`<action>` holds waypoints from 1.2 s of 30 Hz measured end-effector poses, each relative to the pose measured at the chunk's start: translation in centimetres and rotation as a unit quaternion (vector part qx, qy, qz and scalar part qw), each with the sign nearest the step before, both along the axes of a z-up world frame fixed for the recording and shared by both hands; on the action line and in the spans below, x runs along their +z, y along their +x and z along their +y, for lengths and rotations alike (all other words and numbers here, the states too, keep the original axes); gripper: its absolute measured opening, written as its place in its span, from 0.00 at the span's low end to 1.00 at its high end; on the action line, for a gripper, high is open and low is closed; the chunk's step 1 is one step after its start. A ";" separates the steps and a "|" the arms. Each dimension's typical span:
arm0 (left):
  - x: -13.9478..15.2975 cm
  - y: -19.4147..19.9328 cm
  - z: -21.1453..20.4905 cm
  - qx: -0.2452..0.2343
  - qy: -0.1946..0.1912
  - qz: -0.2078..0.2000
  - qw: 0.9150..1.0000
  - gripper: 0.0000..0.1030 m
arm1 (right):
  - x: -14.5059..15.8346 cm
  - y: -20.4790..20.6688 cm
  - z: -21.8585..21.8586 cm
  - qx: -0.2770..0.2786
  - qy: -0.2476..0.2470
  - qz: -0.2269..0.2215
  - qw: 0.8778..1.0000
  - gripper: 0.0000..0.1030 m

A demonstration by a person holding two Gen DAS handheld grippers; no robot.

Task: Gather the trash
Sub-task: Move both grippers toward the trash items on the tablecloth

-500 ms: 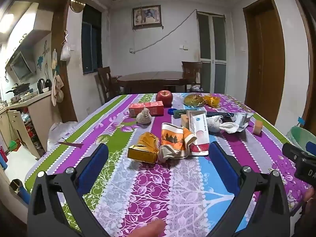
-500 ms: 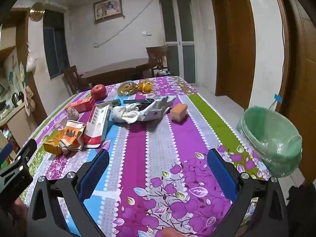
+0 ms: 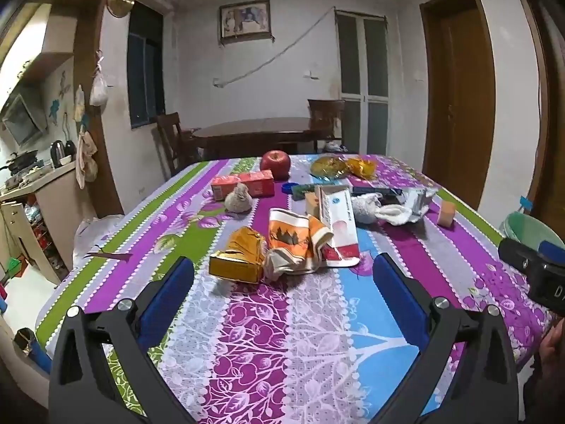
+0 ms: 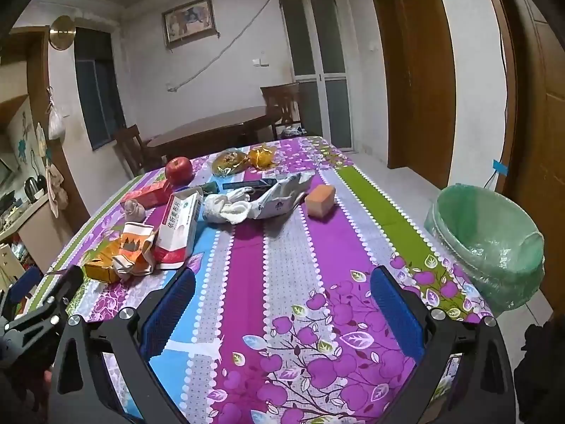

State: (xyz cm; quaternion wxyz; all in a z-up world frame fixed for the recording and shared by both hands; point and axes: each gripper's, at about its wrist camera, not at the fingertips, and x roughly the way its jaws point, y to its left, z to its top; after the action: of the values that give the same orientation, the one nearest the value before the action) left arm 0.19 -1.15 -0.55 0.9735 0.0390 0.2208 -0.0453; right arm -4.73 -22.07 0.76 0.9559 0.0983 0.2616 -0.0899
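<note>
Right wrist view: bare tablecloth (image 4: 282,265) between open right tool (image 4: 282,304) and litter.

On the surface (image 3: 317,335), a crushed box (image 3: 237,260) lies left of a crumpled wrapper (image 3: 295,243), touching it; a carton (image 3: 339,224) lies just right of the wrapper. Behind them sit a long box (image 3: 243,184) and an apple (image 3: 275,163). A sponge (image 4: 320,200) lies well right of the carton. The bin (image 4: 489,243) stands off the surface's right edge.
</note>
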 end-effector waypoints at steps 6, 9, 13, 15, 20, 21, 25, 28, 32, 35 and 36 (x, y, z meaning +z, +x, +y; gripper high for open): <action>-0.1 0.0 -0.3 -0.024 0.001 0.002 1.000 0.95 | 0.5 -0.7 0.0 0.000 0.003 -0.016 1.000 0.96; -0.2 -0.1 -0.5 -0.029 0.004 -0.001 1.000 0.95 | 0.3 -0.6 -0.2 0.005 0.012 -0.015 1.000 0.96; -0.2 0.0 -0.6 -0.029 0.005 -0.002 1.000 0.95 | 0.1 -0.3 -0.2 0.009 0.016 -0.010 1.000 0.96; -0.2 0.1 -0.5 -0.027 0.004 -0.001 1.000 0.95 | 0.0 -0.1 -0.1 0.003 0.012 -0.005 1.000 0.96; -0.1 0.4 -0.4 -0.025 0.008 -0.009 1.000 0.95 | -0.2 0.7 -0.2 -0.010 0.006 0.006 1.000 0.96; -0.1 0.5 -0.5 -0.027 0.010 -0.009 1.000 0.95 | -0.2 0.8 -0.2 -0.011 0.005 0.005 1.000 0.96; -0.1 0.8 -0.5 -0.025 0.016 -0.017 0.999 0.95 | 0.0 1.3 -0.2 -0.011 0.000 0.000 1.000 0.96; 0.2 1.1 0.4 0.006 0.015 -0.037 0.999 0.95 | 0.1 1.4 -0.6 -0.017 0.002 -0.013 1.000 0.96; 0.3 2.1 1.9 0.036 0.020 -0.044 0.998 0.95 | 0.4 1.8 -1.2 -0.025 0.002 -0.025 0.999 0.97; 0.0 3.2 2.9 0.038 0.037 -0.025 0.998 0.95 | 0.2 2.4 -1.2 -0.021 -0.008 -0.023 0.999 0.96; -0.2 3.6 3.4 0.039 0.038 -0.018 0.998 0.95 | 0.1 2.8 -1.1 -0.020 -0.014 -0.020 1.000 0.96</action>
State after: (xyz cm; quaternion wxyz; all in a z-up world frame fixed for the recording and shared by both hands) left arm 3.76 2.21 -0.74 0.9761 0.0685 0.2063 0.0019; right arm -1.93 -23.21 0.89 0.9602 0.0915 0.2396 -0.1104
